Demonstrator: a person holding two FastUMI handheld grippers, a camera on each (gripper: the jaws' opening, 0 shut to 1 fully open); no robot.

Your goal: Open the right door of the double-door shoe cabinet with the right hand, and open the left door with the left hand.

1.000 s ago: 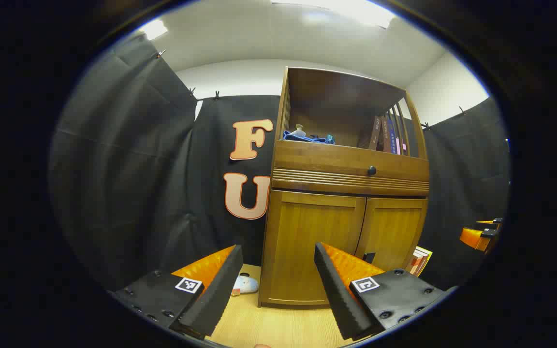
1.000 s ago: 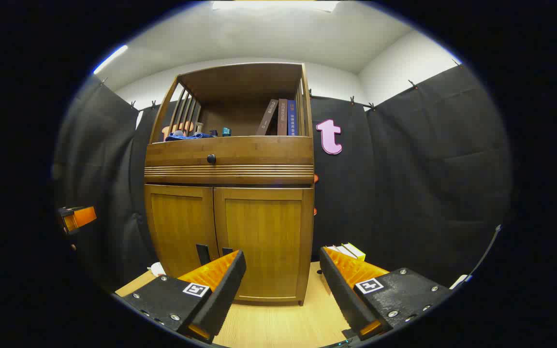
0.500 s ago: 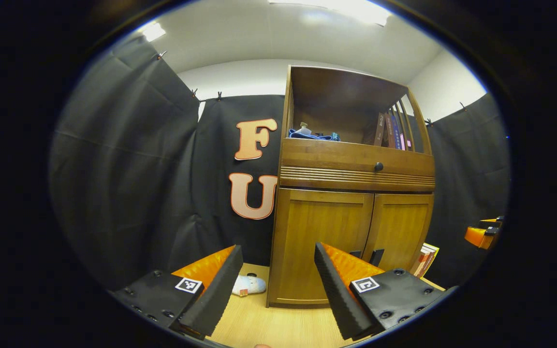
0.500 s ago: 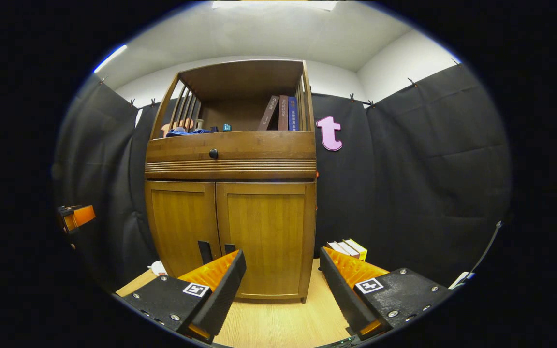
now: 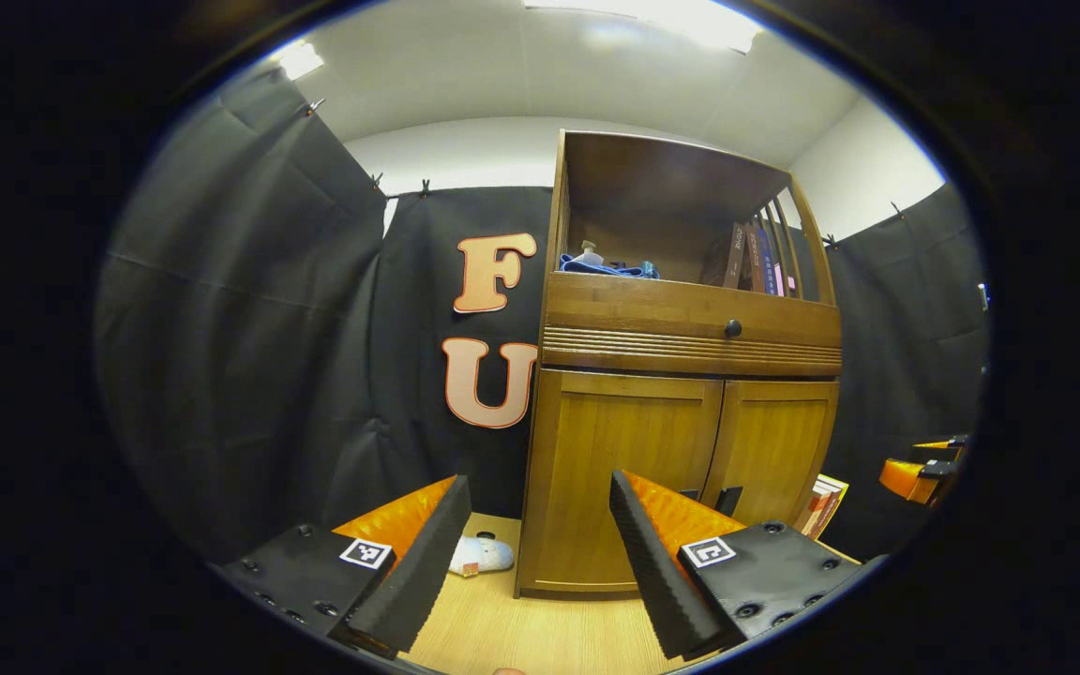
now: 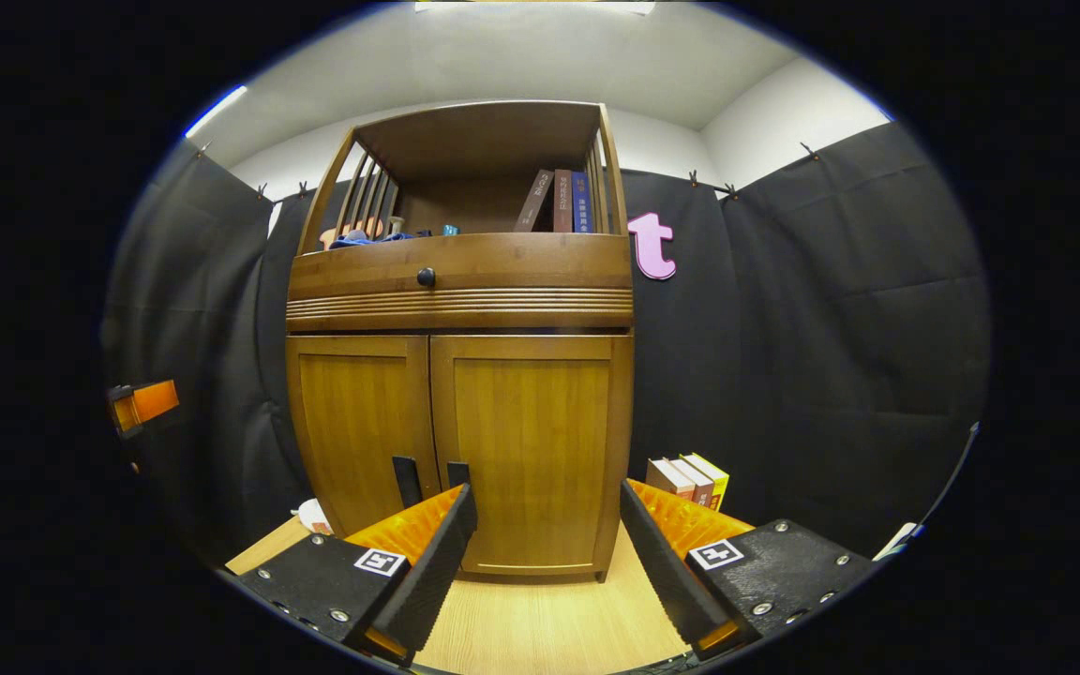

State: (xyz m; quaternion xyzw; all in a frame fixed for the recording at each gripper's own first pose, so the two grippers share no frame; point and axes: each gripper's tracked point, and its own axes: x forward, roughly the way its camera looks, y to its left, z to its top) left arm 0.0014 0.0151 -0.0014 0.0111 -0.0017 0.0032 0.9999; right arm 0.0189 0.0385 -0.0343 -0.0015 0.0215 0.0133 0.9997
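The wooden shoe cabinet (image 6: 460, 300) stands ahead with both lower doors shut. In the right gripper view its right door (image 6: 531, 431) is straight ahead and its left door (image 6: 362, 422) is beside it. Two dark vertical handles (image 6: 406, 480) sit low at the centre seam. My right gripper (image 6: 545, 553) is open and empty, short of the right door. In the left gripper view the left door (image 5: 624, 469) lies ahead to the right, and the right door (image 5: 774, 441) is beyond it. My left gripper (image 5: 540, 553) is open, empty and apart from the cabinet.
A drawer with a dark knob (image 6: 426, 277) sits above the doors, under an open shelf holding books (image 6: 559, 202) and a blue cloth (image 5: 601, 269). Books (image 6: 690, 478) stand on the wooden floor right of the cabinet. A white slipper (image 5: 482, 555) lies left of it.
The cabinet has grown larger and risen in the right gripper view as that gripper came closer. In the left gripper view it shifted right, then held nearly still. Both doors stay shut.
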